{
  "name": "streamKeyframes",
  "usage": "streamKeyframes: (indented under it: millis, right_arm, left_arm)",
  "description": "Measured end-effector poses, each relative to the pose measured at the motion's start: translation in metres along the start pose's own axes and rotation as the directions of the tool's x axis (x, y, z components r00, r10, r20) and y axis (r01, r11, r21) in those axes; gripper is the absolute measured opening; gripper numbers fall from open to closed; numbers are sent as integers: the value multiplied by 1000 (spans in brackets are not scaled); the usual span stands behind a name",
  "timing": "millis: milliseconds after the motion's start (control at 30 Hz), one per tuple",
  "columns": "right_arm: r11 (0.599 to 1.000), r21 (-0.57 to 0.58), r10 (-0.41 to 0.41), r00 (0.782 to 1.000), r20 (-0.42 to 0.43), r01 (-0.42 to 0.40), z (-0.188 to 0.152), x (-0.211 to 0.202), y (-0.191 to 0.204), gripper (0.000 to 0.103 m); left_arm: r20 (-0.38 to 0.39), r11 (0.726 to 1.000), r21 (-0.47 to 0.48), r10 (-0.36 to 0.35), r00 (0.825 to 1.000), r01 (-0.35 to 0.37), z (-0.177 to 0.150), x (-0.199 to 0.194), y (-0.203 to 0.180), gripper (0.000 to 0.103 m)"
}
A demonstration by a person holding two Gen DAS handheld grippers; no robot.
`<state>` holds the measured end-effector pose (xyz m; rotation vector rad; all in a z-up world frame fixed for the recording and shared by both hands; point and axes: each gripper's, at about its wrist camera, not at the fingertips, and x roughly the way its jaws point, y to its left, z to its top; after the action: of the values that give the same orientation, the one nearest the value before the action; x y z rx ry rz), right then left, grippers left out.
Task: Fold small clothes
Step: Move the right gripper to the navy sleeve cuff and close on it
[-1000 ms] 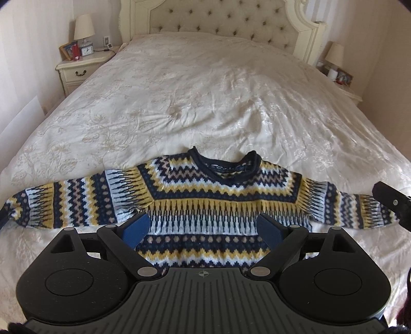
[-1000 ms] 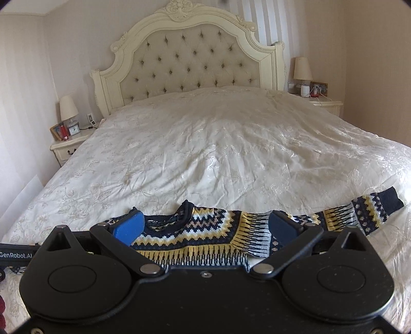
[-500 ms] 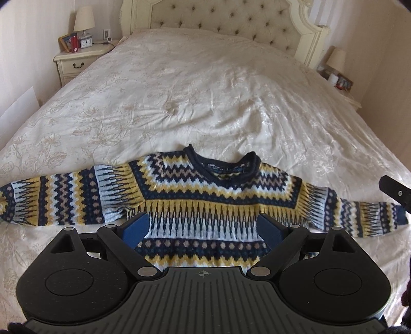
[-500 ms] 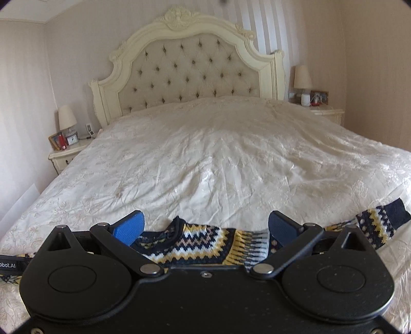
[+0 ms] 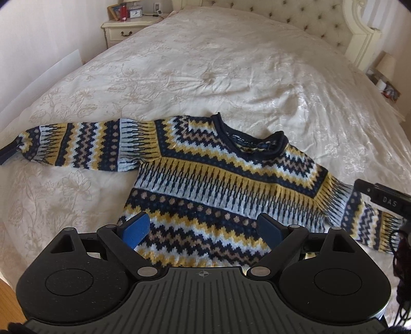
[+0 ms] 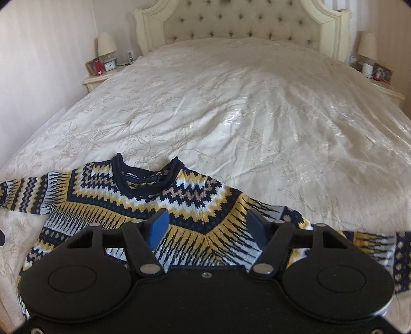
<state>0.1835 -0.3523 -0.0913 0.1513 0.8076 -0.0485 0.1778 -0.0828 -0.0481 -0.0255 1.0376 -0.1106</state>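
Sweater (image 5: 221,185) lies flat on bed (image 6: 257,108); left gripper (image 5: 204,230) and right gripper (image 6: 208,226) gape wide, holding nothing

The sweater (image 5: 218,185) shows bands of navy, mustard yellow, pale blue-white and tan: zigzags, dotted rows and spiky stripes, with a solid navy collar (image 5: 253,140). The bed (image 5: 231,66) wears a cream cover with a faint tan floral print. Cream tufted headboard (image 6: 244,20). Each hand-held gripper is black, the left (image 5: 203,227) and right (image 6: 206,227) alike, with blue pads (image 5: 136,228).
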Motion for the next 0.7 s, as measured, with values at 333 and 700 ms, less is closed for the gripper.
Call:
streamKeyframes:
  millis: [333, 700]
  right_arm:
    - [990, -104, 82, 989, -121, -95, 44, 124, -8, 63]
    - [964, -232, 62, 959, -276, -129, 52, 225, -10, 58]
  left_arm:
    - [-45, 996, -15, 88, 995, -88, 17, 36, 0, 91]
    - [-104, 997, -6, 76, 992, -77, 35, 73, 4, 91]
